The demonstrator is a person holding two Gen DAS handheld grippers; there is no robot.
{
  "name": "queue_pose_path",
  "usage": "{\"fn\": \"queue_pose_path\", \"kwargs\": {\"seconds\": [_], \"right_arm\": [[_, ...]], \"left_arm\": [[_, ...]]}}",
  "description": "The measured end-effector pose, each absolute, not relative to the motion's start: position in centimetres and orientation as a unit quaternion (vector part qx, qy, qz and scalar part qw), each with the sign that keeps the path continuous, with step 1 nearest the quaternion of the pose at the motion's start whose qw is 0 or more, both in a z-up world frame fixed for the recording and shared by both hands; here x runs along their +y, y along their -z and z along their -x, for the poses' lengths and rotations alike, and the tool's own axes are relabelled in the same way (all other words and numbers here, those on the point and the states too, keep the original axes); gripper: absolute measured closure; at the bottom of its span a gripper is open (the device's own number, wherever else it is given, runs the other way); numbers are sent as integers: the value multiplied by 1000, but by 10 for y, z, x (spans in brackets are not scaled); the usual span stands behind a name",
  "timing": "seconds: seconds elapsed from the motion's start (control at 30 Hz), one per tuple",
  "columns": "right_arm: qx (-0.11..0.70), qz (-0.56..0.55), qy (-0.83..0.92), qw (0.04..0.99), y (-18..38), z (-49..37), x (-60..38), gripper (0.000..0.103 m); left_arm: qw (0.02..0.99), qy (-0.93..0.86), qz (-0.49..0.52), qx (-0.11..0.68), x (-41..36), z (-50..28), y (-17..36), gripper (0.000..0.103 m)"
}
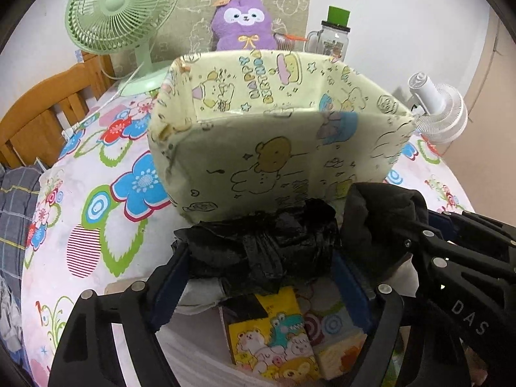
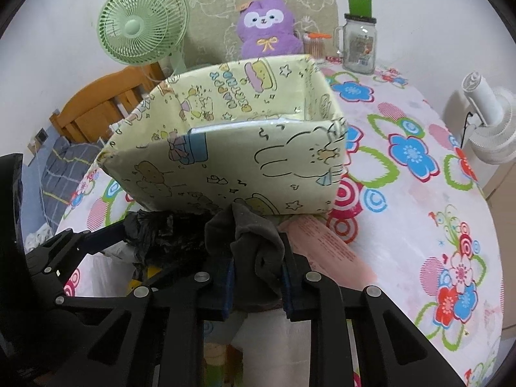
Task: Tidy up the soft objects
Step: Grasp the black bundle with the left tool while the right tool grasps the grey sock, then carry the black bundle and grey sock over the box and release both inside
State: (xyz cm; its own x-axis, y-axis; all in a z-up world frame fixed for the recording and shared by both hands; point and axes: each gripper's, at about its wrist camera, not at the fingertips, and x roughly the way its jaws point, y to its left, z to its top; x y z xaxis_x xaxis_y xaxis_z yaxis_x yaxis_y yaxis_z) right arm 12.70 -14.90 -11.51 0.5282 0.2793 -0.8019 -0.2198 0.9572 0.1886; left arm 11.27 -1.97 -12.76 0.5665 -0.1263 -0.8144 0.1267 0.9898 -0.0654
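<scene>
A pale yellow cartoon-print storage box stands open on the flowered table; it also shows in the right wrist view. My left gripper is shut on a crumpled black plastic bag, held just in front of the box's near wall. My right gripper is shut on a dark grey sock, beside the bag and close to the box. The sock shows at the right in the left wrist view. The inside of the box looks empty where visible.
A purple plush, a green fan, a glass jar and a white fan stand behind the box. A cartoon tissue pack lies under my left gripper. A pink packet lies near the box. A wooden chair stands at left.
</scene>
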Motion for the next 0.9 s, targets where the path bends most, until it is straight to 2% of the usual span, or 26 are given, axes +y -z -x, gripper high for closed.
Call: {"fn": "queue_pose_path", "kwargs": {"seconds": [0.9], "right_arm": [[373,-31,-122,919,40,-78,-173,78]], "left_arm": [[924,77,-13,375,-29,-70,53,17]]}}
